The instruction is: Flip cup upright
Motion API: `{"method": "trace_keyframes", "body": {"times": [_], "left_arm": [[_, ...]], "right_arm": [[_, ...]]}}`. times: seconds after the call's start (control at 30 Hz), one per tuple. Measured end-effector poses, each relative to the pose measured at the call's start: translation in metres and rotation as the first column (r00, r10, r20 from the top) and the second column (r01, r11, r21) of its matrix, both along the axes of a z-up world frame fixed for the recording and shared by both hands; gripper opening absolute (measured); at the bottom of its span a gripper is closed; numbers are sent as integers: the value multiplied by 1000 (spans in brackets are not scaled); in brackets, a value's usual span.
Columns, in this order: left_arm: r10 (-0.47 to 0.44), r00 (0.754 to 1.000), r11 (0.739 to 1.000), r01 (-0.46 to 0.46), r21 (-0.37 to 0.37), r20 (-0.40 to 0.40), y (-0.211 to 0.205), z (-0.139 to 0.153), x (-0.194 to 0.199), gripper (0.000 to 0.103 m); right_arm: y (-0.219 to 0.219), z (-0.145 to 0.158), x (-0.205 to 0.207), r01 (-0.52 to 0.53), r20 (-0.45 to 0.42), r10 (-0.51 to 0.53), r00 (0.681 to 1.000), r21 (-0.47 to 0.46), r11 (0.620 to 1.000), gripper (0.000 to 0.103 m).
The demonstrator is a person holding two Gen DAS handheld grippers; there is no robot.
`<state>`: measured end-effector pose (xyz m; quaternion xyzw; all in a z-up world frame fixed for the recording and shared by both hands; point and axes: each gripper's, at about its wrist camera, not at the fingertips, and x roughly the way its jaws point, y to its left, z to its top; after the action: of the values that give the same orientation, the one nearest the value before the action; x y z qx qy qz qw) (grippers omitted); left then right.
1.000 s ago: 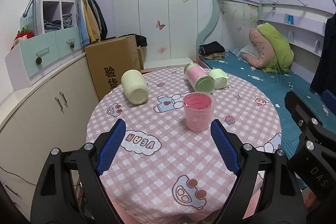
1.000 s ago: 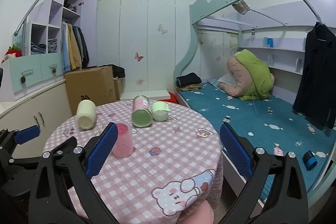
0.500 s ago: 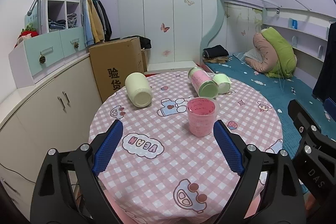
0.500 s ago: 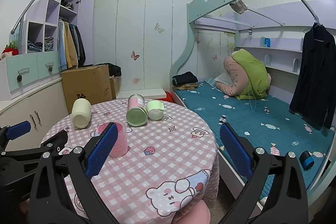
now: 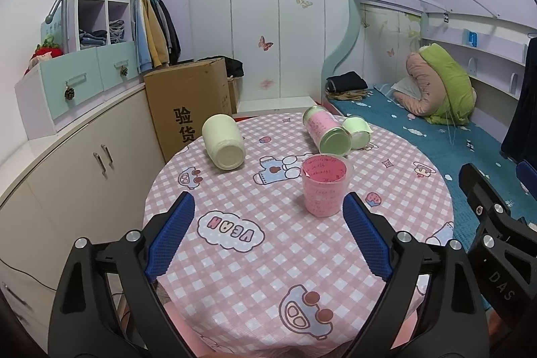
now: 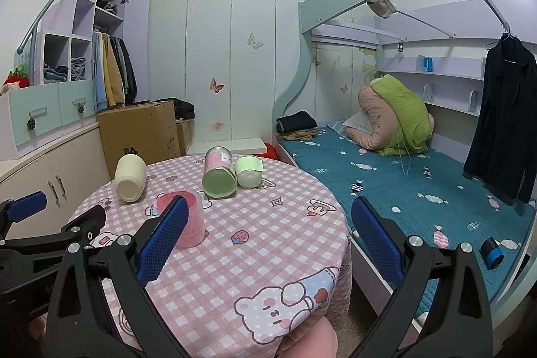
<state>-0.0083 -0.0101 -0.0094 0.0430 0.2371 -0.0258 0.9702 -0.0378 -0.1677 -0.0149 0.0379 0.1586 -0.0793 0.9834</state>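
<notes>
Hovering over the near edge of the round table [image 5: 268, 274], the left gripper [image 5: 268, 237] is spread wide and holds nothing. Just ahead of its right fingertip stands the pink cup [image 5: 325, 185], upright, mouth up. The right gripper [image 6: 268, 237] is likewise spread and empty. Farther ahead lie a cream jar [image 5: 224, 146], a pink jar [image 5: 327, 130] and a green cup [image 5: 357, 132], all on their sides.

Pink cup [image 6: 188, 218] upright; right gripper [image 6: 268, 232] spread, empty.
</notes>
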Motion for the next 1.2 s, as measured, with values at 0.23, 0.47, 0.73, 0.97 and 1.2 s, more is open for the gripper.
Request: {"method": "trace_keyframes", "body": {"times": [0.23, 0.47, 0.73, 0.97, 1.2], "left_arm": [[-1, 1000, 1000, 1, 4, -6, 0, -2, 0, 92], [-5, 1000, 1000, 5, 2, -4, -1, -2, -1, 92], [-4, 1000, 1000, 4, 1, -2, -1, -1, -1, 92], [0, 1000, 1000, 0, 4, 9, -1, 3, -5, 92], [-4, 1000, 1000, 4, 5, 12, 0, 4, -6, 92]], "right_arm": [[0, -2, 2, 2, -12, -2, 1000, 1, 1000, 94], [0, -3, 0, 13, -9, -13, 1000, 5, 1000, 94], [0, -2, -2, 15, -10, -15, 1000, 1, 1000, 94], [-1, -1, -3, 11, -4, -11, 1000, 2, 1000, 94], [-2, 0, -4, 12, -3, -12, 1000, 6, 1000, 94]]}}
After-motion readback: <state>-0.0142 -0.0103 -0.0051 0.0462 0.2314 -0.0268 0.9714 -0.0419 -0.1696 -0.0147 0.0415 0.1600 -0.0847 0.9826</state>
